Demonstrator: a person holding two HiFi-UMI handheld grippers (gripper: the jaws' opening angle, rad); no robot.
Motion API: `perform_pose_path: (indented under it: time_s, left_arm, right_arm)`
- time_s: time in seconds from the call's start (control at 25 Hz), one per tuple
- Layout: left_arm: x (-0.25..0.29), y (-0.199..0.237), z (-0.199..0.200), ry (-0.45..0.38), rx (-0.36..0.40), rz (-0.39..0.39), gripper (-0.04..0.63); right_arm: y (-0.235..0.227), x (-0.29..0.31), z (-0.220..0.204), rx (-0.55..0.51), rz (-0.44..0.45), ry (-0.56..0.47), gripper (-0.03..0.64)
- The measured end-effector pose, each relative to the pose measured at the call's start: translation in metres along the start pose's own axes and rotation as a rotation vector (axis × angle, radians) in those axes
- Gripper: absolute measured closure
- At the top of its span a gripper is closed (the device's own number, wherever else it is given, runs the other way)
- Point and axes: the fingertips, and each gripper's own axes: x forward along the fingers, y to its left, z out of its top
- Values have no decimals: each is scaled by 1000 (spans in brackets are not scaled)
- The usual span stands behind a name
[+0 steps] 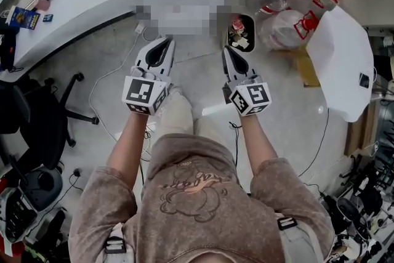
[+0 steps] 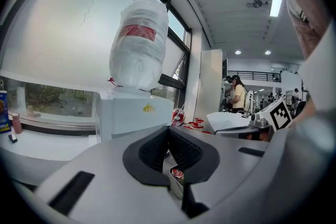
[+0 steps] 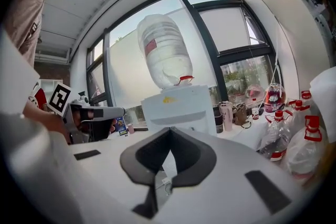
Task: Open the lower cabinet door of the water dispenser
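While both are pinched closed on nothing, the left gripper and right gripper sit side by side, aimed at the water dispenser but well short of it. I'd guess they're just lining up. Its lower cabinet door sits below what either gripper view shows. The upturned bottle on top has a red label, and the dispenser front has a yellow mark. Can't read either.
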Motion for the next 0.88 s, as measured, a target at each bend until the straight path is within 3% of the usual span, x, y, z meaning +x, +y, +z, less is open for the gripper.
perform_pose_path:
  time_s: [0.88]
  left_arm:
    - [58, 44, -220, -82, 43, -6, 582]
  right_arm:
    - [-77, 87, -231, -30, 114, -58, 611]
